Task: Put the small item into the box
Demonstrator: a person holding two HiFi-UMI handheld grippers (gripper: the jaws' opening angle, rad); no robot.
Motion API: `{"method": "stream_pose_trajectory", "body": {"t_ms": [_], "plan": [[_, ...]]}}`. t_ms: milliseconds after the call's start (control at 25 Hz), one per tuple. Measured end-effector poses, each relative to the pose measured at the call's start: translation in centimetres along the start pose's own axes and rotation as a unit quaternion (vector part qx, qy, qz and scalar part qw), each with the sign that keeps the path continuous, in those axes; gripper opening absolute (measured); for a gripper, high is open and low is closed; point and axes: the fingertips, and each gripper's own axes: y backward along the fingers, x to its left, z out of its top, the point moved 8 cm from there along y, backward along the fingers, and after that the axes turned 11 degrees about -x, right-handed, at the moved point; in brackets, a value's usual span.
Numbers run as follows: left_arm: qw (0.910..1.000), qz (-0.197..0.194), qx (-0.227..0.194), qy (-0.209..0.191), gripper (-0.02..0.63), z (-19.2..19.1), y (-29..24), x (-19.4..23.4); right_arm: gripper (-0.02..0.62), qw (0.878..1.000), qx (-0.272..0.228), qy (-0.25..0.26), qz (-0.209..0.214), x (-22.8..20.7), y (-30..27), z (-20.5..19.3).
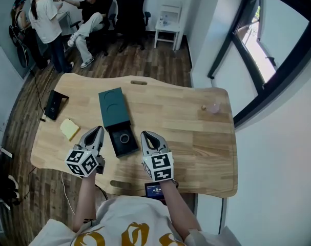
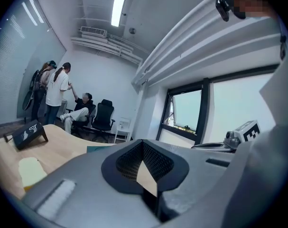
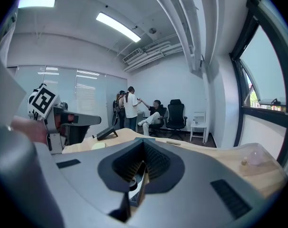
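As seen in the head view: dark green box (image 1: 123,148) open on the surface (image 1: 175,129), lid (image 1: 113,106) laid flat behind the tray, ring-like small item (image 1: 124,138) lying inside the tray. Left tool (image 1: 97,132) and right tool (image 1: 145,136) flanking the tray, tips just beside its side walls, both pressed together, nothing pinched. Clear small thing (image 1: 212,107) well apart, far right near the surface's edge. Fits either ring already boxed, or clear thing as the one meant; cannot settle from here. Either way: lift straight up before going sideways, no nudging the tray walls.

Left gripper view: halves of the tool meeting on the seam, only bare wood through the notch. Yellow pad (image 2: 29,167) and black stand (image 2: 27,133) off to the left.

Right gripper view: likewise closed and empty. Sliver of box and round item visible through the notch, beyond the tip, not gripped. Clear thing ahead-right, near the edge.

Room: open wood right of the box up to the clear thing. Tighter on the left, with pad and stand. Near edge of the surface close under both wrists, small screen (image 1: 155,190) there.
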Motion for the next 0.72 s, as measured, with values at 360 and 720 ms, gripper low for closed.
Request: {"method": "stream_pose_trajectory", "body": {"t_ms": [360,720], "plan": [[0.9995,-0.001,-0.005,-0.033,0.003,0.55,0.39,0.1,0.003,1.0,-0.011,0.01,-0.002,-0.1,0.21,0.71],[0.9991,0.003,0.005,-0.043,0.003,0.04,0.4,0.53,0.003,1.0,-0.012,0.012,0.012,0.42,0.04,0.24]]}}
